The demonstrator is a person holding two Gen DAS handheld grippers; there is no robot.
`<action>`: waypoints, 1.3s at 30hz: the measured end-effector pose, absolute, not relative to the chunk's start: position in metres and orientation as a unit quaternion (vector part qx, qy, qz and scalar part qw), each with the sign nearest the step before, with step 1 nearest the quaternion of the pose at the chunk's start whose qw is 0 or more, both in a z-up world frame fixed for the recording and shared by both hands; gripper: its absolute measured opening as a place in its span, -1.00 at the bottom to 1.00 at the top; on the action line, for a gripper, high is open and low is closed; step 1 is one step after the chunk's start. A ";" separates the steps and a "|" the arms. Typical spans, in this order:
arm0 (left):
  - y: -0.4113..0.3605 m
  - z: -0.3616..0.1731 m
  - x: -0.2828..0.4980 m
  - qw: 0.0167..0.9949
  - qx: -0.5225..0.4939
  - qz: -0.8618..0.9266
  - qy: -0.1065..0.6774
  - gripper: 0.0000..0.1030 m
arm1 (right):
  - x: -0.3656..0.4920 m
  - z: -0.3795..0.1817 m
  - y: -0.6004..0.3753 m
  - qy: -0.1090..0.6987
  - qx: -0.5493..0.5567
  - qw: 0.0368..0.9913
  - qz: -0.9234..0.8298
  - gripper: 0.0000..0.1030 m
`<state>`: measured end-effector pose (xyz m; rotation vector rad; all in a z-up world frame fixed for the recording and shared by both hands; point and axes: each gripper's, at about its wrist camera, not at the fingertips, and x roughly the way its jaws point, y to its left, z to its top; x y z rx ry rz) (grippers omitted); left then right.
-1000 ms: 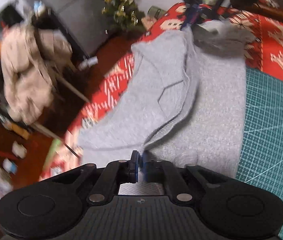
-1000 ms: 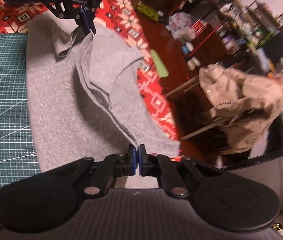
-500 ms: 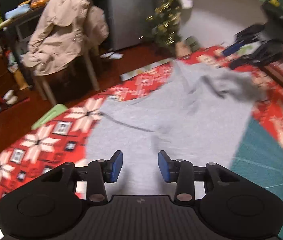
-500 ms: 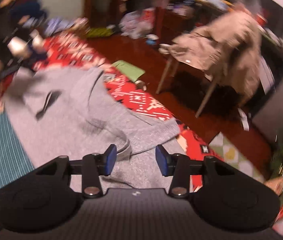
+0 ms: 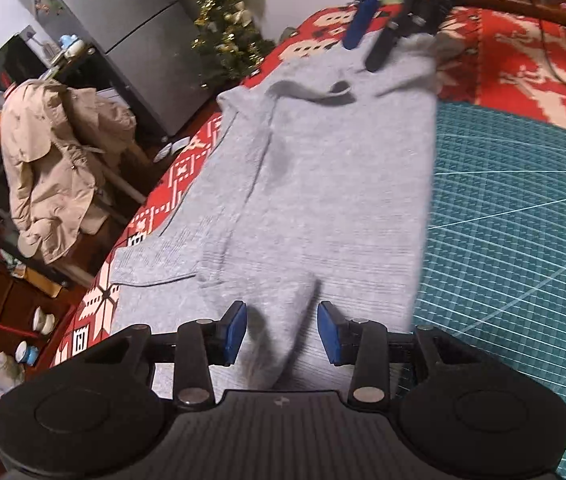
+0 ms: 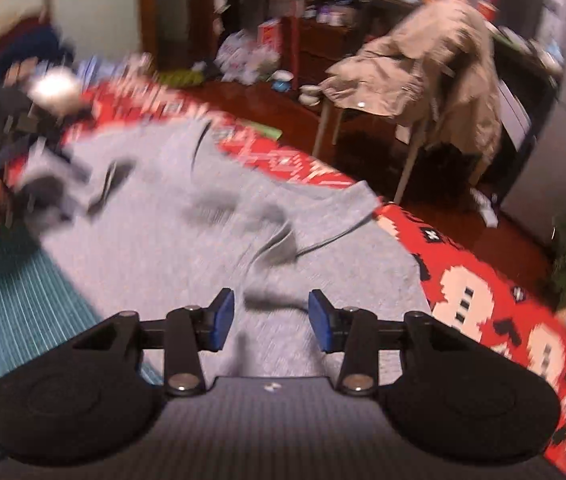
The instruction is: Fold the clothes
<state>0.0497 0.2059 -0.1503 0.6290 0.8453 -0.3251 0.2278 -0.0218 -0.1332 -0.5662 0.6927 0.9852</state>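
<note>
One grey garment (image 5: pixel 323 184) on one table (image 5: pixel 523 240), with one green mat (image 5: pixel 515 216) and one red cloth (image 5: pixel 523 52). Two tools: left (image 5: pixel 282 333), right (image 6: pixel 271 321). One beige coat (image 5: pixel 47 168), one fridge (image 5: pixel 123 32), one small tree (image 5: pixel 227 36).

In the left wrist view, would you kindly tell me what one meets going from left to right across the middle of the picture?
Beige coat draped on a chair → red patterned tablecloth → grey garment → green cutting mat.
</note>
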 end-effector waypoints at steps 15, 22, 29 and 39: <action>0.273 -0.121 0.046 0.927 0.074 -0.039 0.366 -0.91 | 0.236 -0.160 0.013 0.273 -0.354 0.779 0.440 -0.92; 0.322 -0.095 0.031 0.947 -0.073 0.009 0.312 -0.91 | 0.284 -0.132 -0.031 0.336 -0.151 0.846 0.384 -0.96; 0.338 -0.093 0.038 0.950 -0.109 0.011 0.294 -0.91 | 0.304 -0.138 -0.049 0.356 -0.092 0.862 0.348 -0.97; 0.347 -0.113 0.080 0.942 -0.105 0.041 0.317 -0.91 | 0.326 -0.150 -0.065 0.378 -0.035 0.874 0.303 -0.97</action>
